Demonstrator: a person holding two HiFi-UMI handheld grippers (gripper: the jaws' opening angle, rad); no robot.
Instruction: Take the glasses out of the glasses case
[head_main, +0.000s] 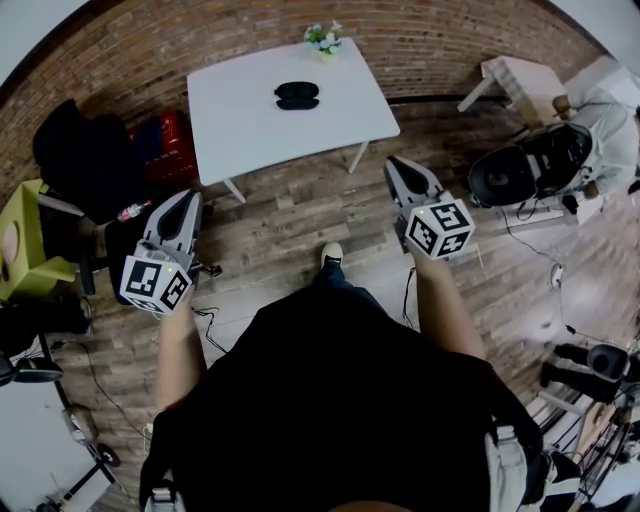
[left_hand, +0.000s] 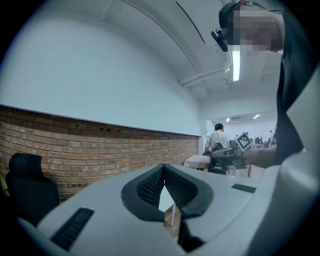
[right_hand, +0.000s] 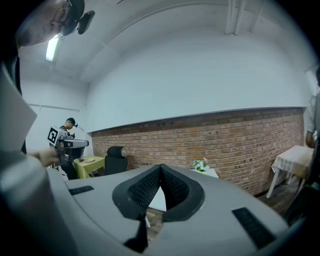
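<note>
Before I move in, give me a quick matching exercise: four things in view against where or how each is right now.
Things:
1. glasses case
2. flowers
3. left gripper
4. black chair

Places or states:
A. far edge of the white table, by the brick wall
B. jaws together, nothing between them, held over the wooden floor
C. on the floor, left of the table
D. middle of the white table

Pairs: 1-D, 2-A, 3-B, 4-C.

A closed black glasses case (head_main: 297, 95) lies mid white table (head_main: 240, 130), with flowers (head_main: 323, 38) at its far edge. The left gripper (head_main: 188, 201) and right gripper (head_main: 397, 166) hover off its near corners.
</note>
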